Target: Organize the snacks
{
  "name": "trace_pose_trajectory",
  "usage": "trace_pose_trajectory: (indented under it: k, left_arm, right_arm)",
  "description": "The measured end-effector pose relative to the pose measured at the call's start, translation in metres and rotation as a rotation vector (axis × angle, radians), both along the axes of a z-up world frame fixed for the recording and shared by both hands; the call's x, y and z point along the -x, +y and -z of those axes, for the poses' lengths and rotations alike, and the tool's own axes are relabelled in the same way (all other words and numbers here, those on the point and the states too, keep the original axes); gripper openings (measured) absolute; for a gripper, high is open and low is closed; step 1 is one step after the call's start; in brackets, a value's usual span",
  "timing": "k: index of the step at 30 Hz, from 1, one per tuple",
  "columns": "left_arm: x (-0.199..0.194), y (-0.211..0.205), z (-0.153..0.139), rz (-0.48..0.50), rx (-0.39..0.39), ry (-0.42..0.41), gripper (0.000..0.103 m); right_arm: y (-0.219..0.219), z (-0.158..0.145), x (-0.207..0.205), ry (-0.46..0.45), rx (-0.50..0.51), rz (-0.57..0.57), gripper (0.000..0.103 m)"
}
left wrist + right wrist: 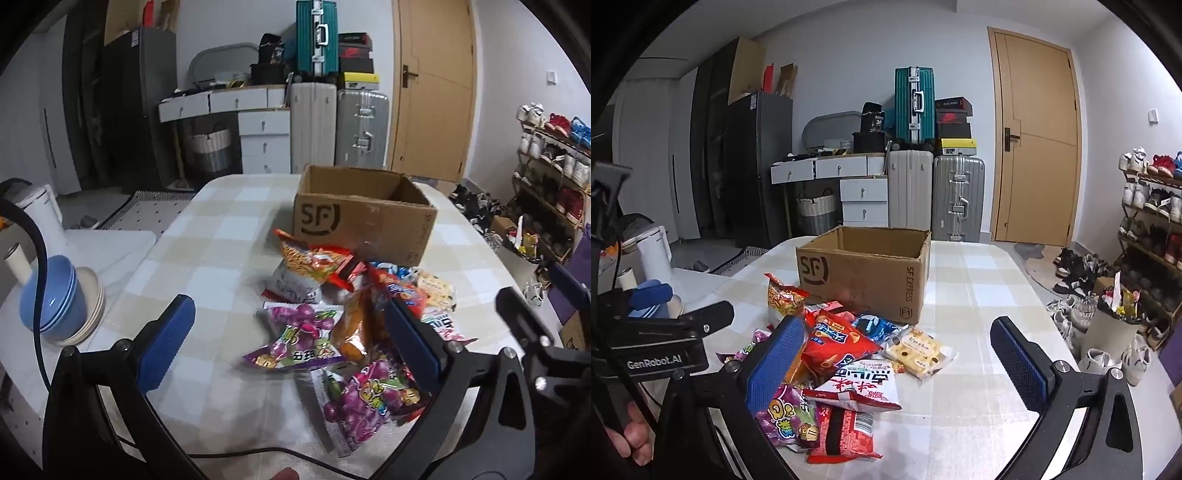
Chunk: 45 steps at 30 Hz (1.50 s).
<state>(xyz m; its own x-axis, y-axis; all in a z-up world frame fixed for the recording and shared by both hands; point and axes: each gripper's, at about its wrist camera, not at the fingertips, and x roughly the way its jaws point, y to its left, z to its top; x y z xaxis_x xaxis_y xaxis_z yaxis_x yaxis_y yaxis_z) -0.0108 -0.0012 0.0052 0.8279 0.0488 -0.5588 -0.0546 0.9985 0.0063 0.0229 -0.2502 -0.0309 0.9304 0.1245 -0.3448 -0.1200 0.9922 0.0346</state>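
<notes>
In the left wrist view, the left gripper [291, 336] is hovering above the near edge of the table [207, 236], tilted downward, its two blue pads spread wide with nothing between them pressing. One cardboard box [364, 214], open at the top, is sitting toward the far edge, and a pile of snack packets [343, 314] is lying just in front of it; two purple grape packets [295, 336] are showing at the pile's near side. A stack of bowls [55, 299] is standing off the table's left edge. In the right wrist view, the right gripper [890, 362] is hanging level over the same pile, its pads also released and gripping nothing. One yellow biscuit packet [919, 349] is lying at the pile's right edge, apart from the box. A hand [631, 439] is showing at the lower left corner.
</notes>
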Motion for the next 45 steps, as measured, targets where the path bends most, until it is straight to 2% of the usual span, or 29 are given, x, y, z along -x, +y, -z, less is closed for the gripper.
trace_pose_trajectory:
  k: [4, 9, 14, 17, 23, 28, 34, 38, 43, 45]
  left_arm:
    - [0.0, -0.003, 0.0, 0.011, -0.014, -0.002, 0.102]
    - [0.001, 0.002, -0.002, 0.024, 0.037, -0.009, 0.102]
    - [0.007, 0.004, -0.007, 0.013, 0.039, -0.047, 0.102]
    - [0.013, -0.001, -0.011, 0.045, 0.032, -0.08, 0.102]
    - [0.026, 0.001, -0.017, 0.094, 0.128, -0.141, 0.102]
    - [0.031, 0.001, -0.022, 0.039, 0.072, -0.154, 0.102]
    - [0.022, -0.001, -0.02, 0.012, 0.02, -0.087, 0.102]
    - [0.014, 0.005, -0.015, -0.027, 0.029, -0.051, 0.102]
    - [0.015, 0.011, -0.014, -0.129, -0.03, -0.102, 0.102]
    - [0.016, 0.013, -0.014, -0.114, -0.021, -0.113, 0.102]
  right_arm:
    - [0.004, 0.002, -0.006, 0.011, -0.002, 0.005, 0.103]
    - [0.006, 0.005, -0.016, 0.022, -0.008, 0.006, 0.103]
    - [0.007, 0.004, -0.013, 0.013, -0.002, 0.005, 0.103]
    - [0.008, 0.004, -0.013, 0.011, -0.001, 0.003, 0.103]
    - [0.008, 0.004, -0.012, 0.007, -0.002, 0.003, 0.103]
    - [0.008, 0.001, -0.012, 0.007, -0.001, 0.004, 0.103]
    - [0.009, 0.001, -0.01, -0.001, 0.008, 0.022, 0.103]
    - [0.005, -0.003, -0.005, -0.025, 0.008, 0.042, 0.103]
    - [-0.001, -0.001, -0.008, -0.007, -0.037, 0.032, 0.103]
    - [-0.003, -0.002, -0.007, -0.008, -0.046, 0.032, 0.103]
